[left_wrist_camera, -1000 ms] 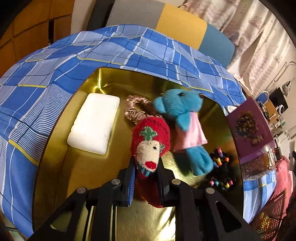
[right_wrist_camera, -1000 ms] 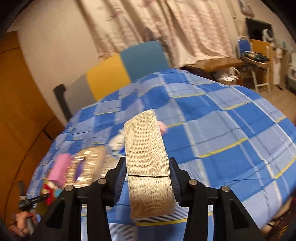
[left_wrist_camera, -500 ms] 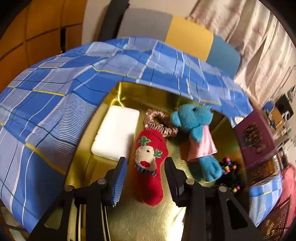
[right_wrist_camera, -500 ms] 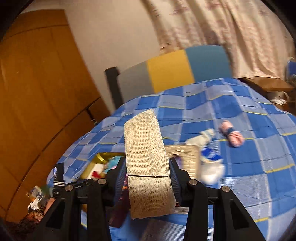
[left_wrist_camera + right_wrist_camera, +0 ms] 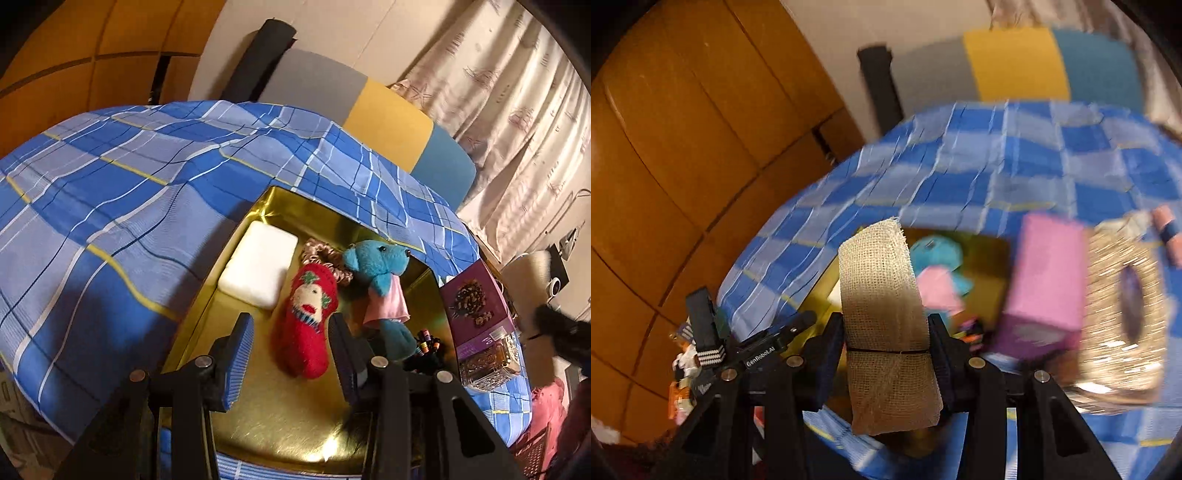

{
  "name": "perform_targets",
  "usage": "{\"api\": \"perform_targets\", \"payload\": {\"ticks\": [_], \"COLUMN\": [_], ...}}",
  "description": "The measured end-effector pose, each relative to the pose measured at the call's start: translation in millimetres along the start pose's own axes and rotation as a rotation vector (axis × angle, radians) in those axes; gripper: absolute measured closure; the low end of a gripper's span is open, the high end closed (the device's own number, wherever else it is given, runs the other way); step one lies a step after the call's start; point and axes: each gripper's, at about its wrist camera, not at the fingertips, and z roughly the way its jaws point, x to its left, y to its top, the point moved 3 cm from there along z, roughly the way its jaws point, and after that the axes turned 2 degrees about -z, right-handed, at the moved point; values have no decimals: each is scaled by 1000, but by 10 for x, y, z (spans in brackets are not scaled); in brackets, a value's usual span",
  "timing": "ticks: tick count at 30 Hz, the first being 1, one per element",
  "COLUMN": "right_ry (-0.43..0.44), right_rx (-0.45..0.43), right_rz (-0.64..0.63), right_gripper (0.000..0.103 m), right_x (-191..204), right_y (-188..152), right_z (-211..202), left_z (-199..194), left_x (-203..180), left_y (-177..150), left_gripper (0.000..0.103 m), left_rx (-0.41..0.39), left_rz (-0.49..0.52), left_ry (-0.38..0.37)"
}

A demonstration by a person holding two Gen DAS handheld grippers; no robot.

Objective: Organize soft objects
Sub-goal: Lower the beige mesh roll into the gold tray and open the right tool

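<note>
A red Christmas stocking [image 5: 308,325] lies loose in the gold tray [image 5: 280,417]. My left gripper [image 5: 291,323] is open just above it, its pads apart from the cloth. Also in the tray are a white foam block [image 5: 258,269], a pink scrunchie [image 5: 321,251], a blue teddy in a pink dress [image 5: 380,269] and a heap of beaded hair ties [image 5: 424,343]. My right gripper [image 5: 886,328] is shut on a roll of burlap ribbon [image 5: 879,295], held in the air near the tray's right side. The right wrist view is blurred by motion.
The tray rests on a blue checked cloth [image 5: 147,192]. A purple box [image 5: 476,306] and a clear patterned box [image 5: 487,362] stand right of the tray. A pink-and-blue roll [image 5: 1167,236] lies farther right. A padded headboard [image 5: 388,114] and wooden panels [image 5: 683,147] are behind.
My left gripper has let go of the red stocking, opened and drawn back from it. My right gripper has swung left across the cloth to the tray, still gripping the burlap roll.
</note>
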Motion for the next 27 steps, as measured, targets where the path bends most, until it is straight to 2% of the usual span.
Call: {"api": "perform_targets", "payload": {"ticks": [2,5,9,20,22,24,27], "right_ry": [27,22,-1,-116,-134,-161,-153], "right_rx": [60,109,128,125,129,129,122], "right_rz": [43,82,109,122,136,143,147], "right_gripper": [57,57,57,55,53,43,43], "right_x": [29,50,37,0,-49,-95,-118], "right_y": [-32,-94,-71,55,71,77,67], "right_z": [307,635,906,1260,1336,1371,1344], "left_z": [-15,-46,-96,-104,-98,-90,-83], "left_x": [42,111,168,208,208,202,185], "left_y": [2,37,89,108,103,92,82], "left_gripper": [61,61,61,61,61,61,61], "left_rx": [2,-1,-18,-17,-13,-8,-5], "left_rz": [-17,-47,-72,-93,-96,-94,-89], "left_ry": [2,4,8,7,0,4,-2]}}
